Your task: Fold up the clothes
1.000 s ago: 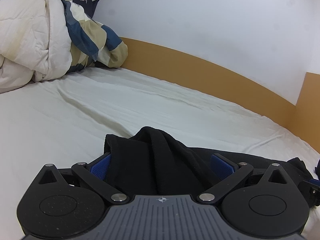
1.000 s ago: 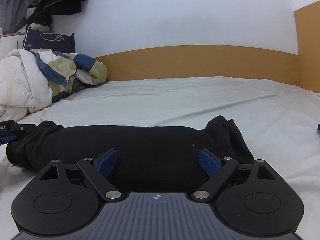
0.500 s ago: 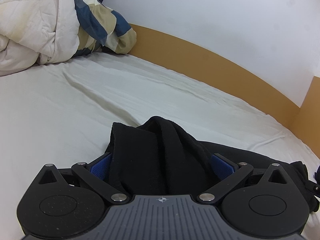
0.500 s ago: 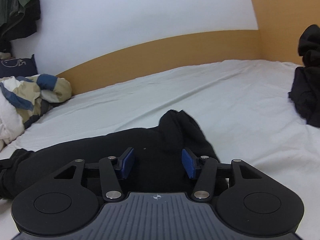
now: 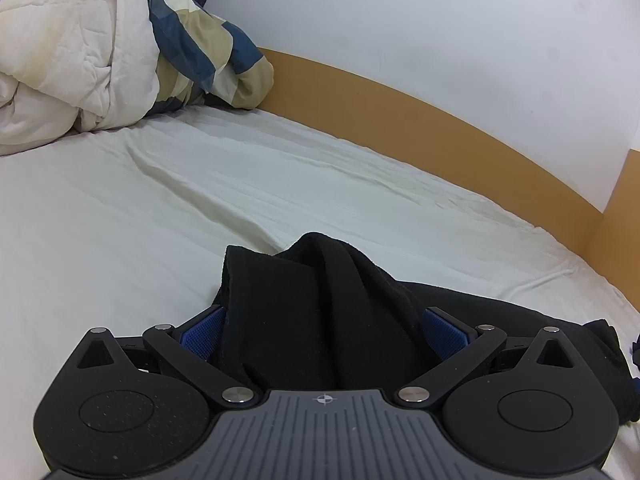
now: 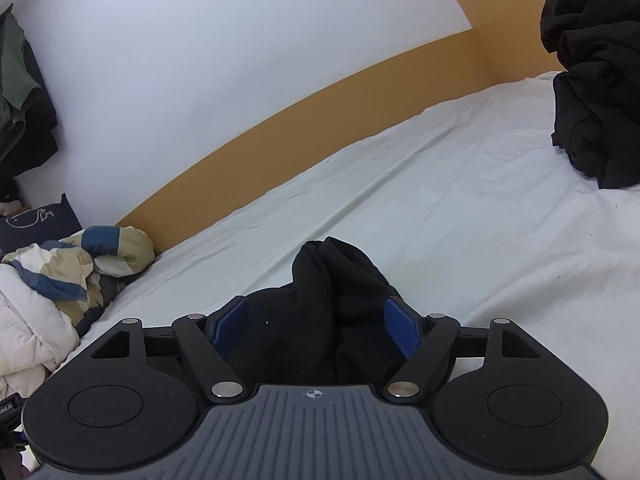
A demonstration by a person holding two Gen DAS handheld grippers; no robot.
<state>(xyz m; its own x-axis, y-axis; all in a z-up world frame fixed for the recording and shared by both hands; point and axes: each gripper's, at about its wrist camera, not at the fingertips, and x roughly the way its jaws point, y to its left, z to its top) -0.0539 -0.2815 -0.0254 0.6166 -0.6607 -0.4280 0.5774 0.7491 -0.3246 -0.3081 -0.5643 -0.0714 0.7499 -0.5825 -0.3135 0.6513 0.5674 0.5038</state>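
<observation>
So the black fleece garment (image 5: 320, 320) is lying stretched out across the white bed sheet (image 5: 160, 220), with its long axis running roughly side to side between the two hands. Each hand has one end of it.

The left hand-held gripper (image 5: 324, 332) has a bunched-up end of the fabric sitting between its blue pads (image 5: 202, 330). Cloth fills the whole gap and touches both sides, but honestly I can't tell if it's actually clamped or just cradled.

The right hand-held gripper (image 6: 316, 330) is over the other bunched end (image 6: 340, 280). Its jaws are opening right now, and there's daylight between the pads and the cloth, so that end looks let go, just resting on the sheet.

My guess is the next fold depends on which end gets carried toward the other, and both hands are equally close to their own ends.

There's also a rumpled white and blue-beige duvet (image 5: 100, 48) off to the left and a pile of black clothes (image 6: 596, 72) far right.
</observation>
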